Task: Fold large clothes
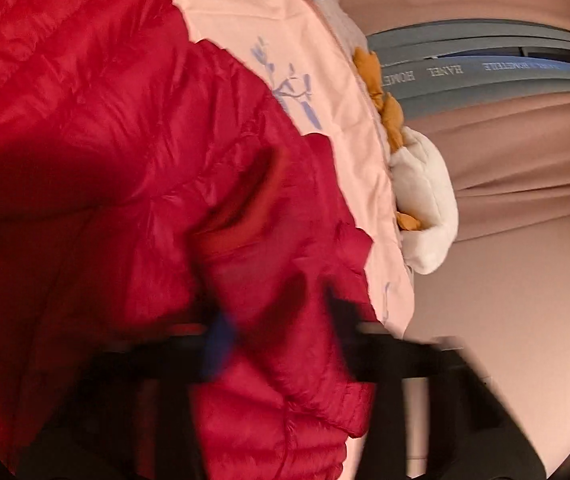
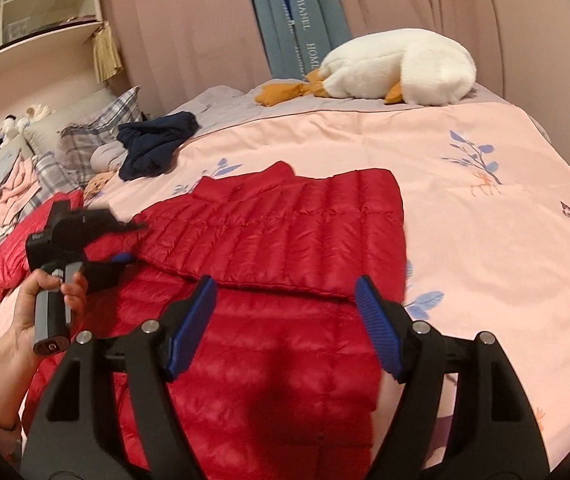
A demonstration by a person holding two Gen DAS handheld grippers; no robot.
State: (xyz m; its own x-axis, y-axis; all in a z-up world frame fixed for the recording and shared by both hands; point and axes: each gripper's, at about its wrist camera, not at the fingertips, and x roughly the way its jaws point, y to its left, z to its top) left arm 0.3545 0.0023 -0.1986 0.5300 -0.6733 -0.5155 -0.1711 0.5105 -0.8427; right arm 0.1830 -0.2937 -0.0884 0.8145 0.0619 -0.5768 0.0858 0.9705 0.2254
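**Red down jacket half folded on the pink bed**

Seen from the right wrist camera, at far left, a white shelf unit [image 2: 25, 8] is mounted on the wall above plaid pillows [image 2: 85, 136]. Below them a person's hand [image 2: 45, 304] is wrapped around the grey handle of the left gripper [image 2: 135, 242], whose black jaws are reached onto a fold of the red down jacket [image 2: 285, 232]. Whether the fabric is truly pinched cannot be told from this view. A navy garment [image 2: 157, 144] is left crumpled by the pillows. The jacket is laid across the pink quilt [image 2: 505, 248], its upper part folded over the lower. The right gripper [image 2: 285, 296] is held released above the jacket, its blue pads [image 2: 201, 304] wide apart with nothing between them. Further right, a white plush goose [image 2: 401, 68] is rested at the far bed edge before blue curtains [image 2: 297, 12].

From the left wrist camera, rolled and blurred, only what is close is shown: the jacket [image 1: 125, 168] fills the left, and red cloth is bunched between the near-shut jaws of the left gripper [image 1: 281, 336], so it is grasped. The quilt [image 1: 325, 92], goose [image 1: 425, 200] and curtains [image 1: 485, 68] appear at right.
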